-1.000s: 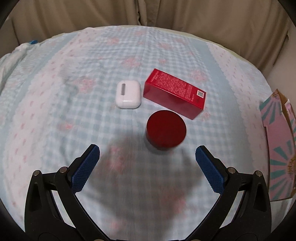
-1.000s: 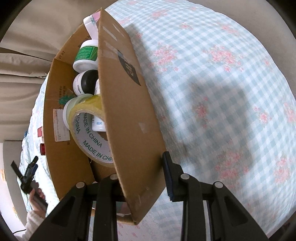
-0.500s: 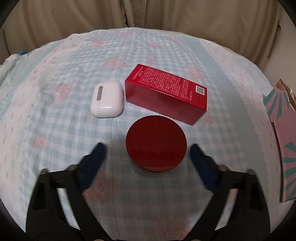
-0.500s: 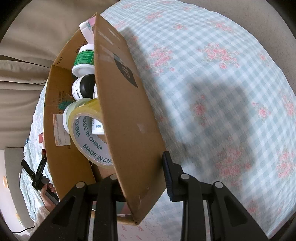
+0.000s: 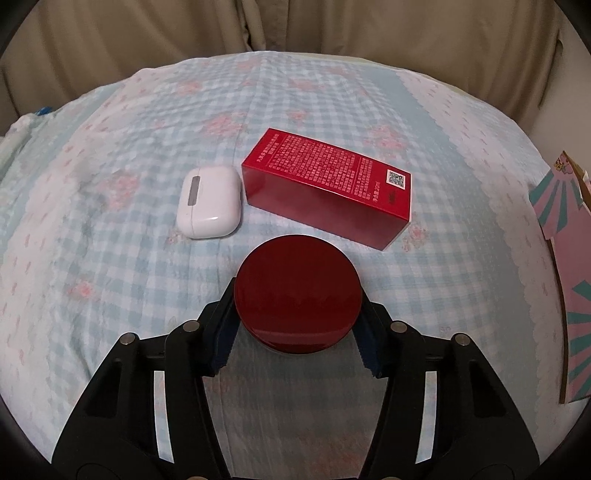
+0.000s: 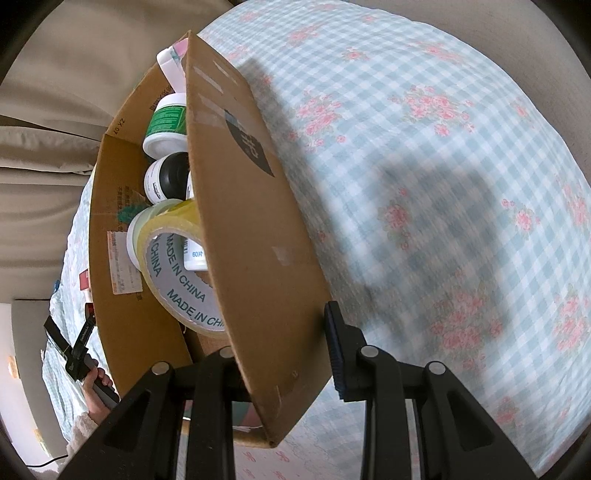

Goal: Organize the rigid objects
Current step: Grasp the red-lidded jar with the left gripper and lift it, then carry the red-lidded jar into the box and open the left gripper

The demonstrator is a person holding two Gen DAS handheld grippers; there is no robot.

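Observation:
In the left wrist view my left gripper (image 5: 297, 314) is shut on a round dark red jar (image 5: 297, 291), its blue pads pressed on both sides. Just beyond lie a red rectangular box (image 5: 328, 184) and a white earbuds case (image 5: 209, 201) on the checked cloth. In the right wrist view my right gripper (image 6: 280, 354) is shut on the near wall of a cardboard box (image 6: 251, 229). The box holds a tape roll (image 6: 173, 266) and several white jars (image 6: 168, 125). The left gripper (image 6: 79, 347) shows small at the far left there.
A pink and teal patterned card flap (image 5: 565, 258) stands at the right edge of the left wrist view. Beige curtains (image 5: 295, 29) hang behind the cloth-covered surface (image 6: 443, 166).
My left gripper moved forward around the red jar and closed on it. My right gripper keeps its hold on the cardboard box wall, with the view slightly shifted.

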